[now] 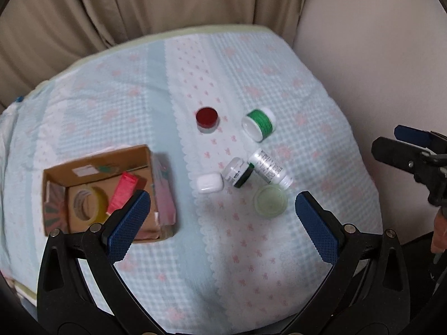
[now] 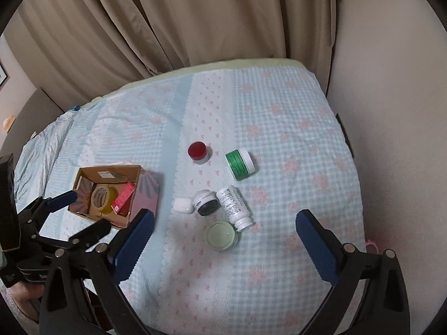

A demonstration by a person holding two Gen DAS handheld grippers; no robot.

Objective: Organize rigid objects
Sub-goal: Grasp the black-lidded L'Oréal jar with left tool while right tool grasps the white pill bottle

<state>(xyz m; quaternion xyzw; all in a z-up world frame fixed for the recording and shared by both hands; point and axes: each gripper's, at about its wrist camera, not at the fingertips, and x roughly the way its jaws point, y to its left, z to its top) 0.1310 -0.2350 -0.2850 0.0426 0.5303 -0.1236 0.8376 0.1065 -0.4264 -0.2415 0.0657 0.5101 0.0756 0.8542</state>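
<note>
Several small items lie on the bed cover: a red-lidded jar (image 1: pixel 207 117) (image 2: pixel 198 151), a green-labelled jar (image 1: pixel 258 122) (image 2: pixel 240 164) on its side, a white bottle (image 1: pixel 270 168) (image 2: pixel 234 206) lying down, a dark-lidded jar (image 1: pixel 237 172) (image 2: pixel 206 202), a small white case (image 1: pixel 210 182) (image 2: pixel 183 206) and a pale green jar (image 1: pixel 270 201) (image 2: pixel 222 235). A cardboard box (image 1: pixel 97 164) (image 2: pixel 109 171) at the left holds a yellow tape roll (image 1: pixel 88 202) (image 2: pixel 102 197) and a red packet (image 1: pixel 123 192) (image 2: pixel 123 197). My left gripper (image 1: pixel 220 223) is open and empty above the cover, near the box. My right gripper (image 2: pixel 226 244) is open and empty, nearest the pale green jar.
The bed (image 1: pixel 279 265) (image 2: pixel 279 117) has a light blue checked cover with pink flowers. Beige curtains (image 2: pixel 181 22) hang behind it and a plain wall (image 2: pixel 391 111) stands at the right. The other gripper shows at the right edge of the left wrist view (image 1: pixel 413 150) and at the left edge of the right wrist view (image 2: pixel 56 203).
</note>
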